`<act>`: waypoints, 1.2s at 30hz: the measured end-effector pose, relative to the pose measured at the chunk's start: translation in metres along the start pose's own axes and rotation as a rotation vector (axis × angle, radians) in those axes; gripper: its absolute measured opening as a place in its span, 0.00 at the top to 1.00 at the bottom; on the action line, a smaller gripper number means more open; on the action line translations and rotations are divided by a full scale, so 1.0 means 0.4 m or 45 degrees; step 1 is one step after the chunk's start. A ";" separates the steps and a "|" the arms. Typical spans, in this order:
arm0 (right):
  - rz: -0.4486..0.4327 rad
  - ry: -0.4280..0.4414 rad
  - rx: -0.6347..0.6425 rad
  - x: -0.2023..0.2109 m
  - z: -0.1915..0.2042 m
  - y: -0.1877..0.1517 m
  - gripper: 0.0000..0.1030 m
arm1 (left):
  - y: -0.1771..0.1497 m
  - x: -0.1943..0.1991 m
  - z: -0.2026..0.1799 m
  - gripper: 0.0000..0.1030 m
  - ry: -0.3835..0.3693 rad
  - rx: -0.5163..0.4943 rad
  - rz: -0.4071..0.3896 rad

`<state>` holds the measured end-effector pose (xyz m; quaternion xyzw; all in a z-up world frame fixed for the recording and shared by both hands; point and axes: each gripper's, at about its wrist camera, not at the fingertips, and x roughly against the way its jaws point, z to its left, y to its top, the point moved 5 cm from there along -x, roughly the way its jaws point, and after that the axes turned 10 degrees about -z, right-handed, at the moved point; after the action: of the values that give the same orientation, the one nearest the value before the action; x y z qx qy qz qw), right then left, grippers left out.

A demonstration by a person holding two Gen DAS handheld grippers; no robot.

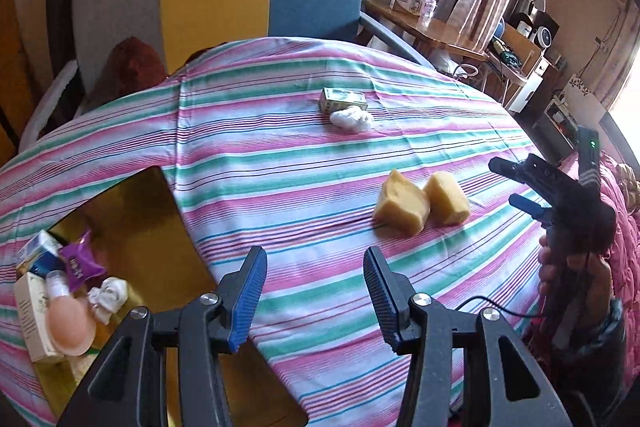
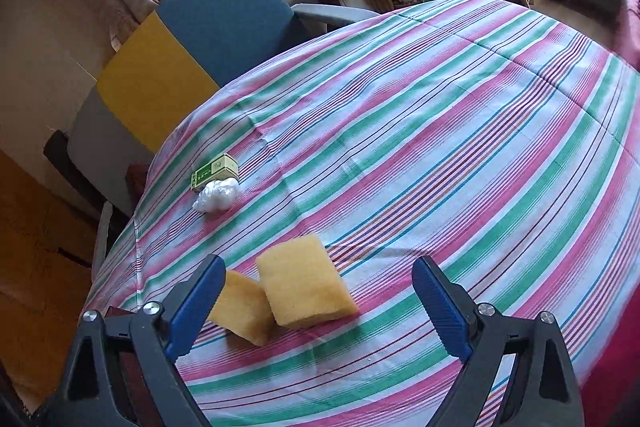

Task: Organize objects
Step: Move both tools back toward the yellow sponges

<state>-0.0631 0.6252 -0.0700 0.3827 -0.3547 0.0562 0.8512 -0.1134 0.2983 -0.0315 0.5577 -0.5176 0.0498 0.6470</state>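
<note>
A striped cloth [image 1: 280, 155] covers the table in front of us. Our left gripper [image 1: 316, 267] hangs released and empty above it, the gold tray [image 1: 136, 211] of small items at its nine o'clock. Two yellow sponges [image 1: 420, 203] lie touching at its one o'clock, a green box [image 1: 344, 99] and white wad [image 1: 352, 119] beyond at twelve. Our right gripper [image 2: 320, 279] stands spread wide over the sponges, gripping nothing.

Two sponges [image 1: 420, 203] side by side on tablecloth [image 1: 280, 155]
</note>
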 end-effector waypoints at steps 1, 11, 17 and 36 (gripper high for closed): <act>0.001 0.003 -0.002 0.001 0.000 -0.001 0.08 | 0.006 -0.014 -0.007 0.51 0.001 0.003 0.010; 0.016 0.061 -0.030 0.004 0.006 0.001 0.07 | 0.118 -0.217 -0.082 0.46 0.019 -0.079 0.096; 0.062 0.103 -0.073 -0.006 0.004 -0.006 0.07 | 0.183 -0.363 -0.128 0.36 0.011 -0.128 0.114; 0.125 0.162 -0.095 -0.032 0.012 -0.018 0.06 | 0.257 -0.678 -0.125 0.61 0.088 -0.029 0.203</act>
<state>-0.0726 0.6189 -0.0805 0.3286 -0.3202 0.1089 0.8818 -0.2731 0.5145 -0.1515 0.5052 -0.5385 0.1145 0.6646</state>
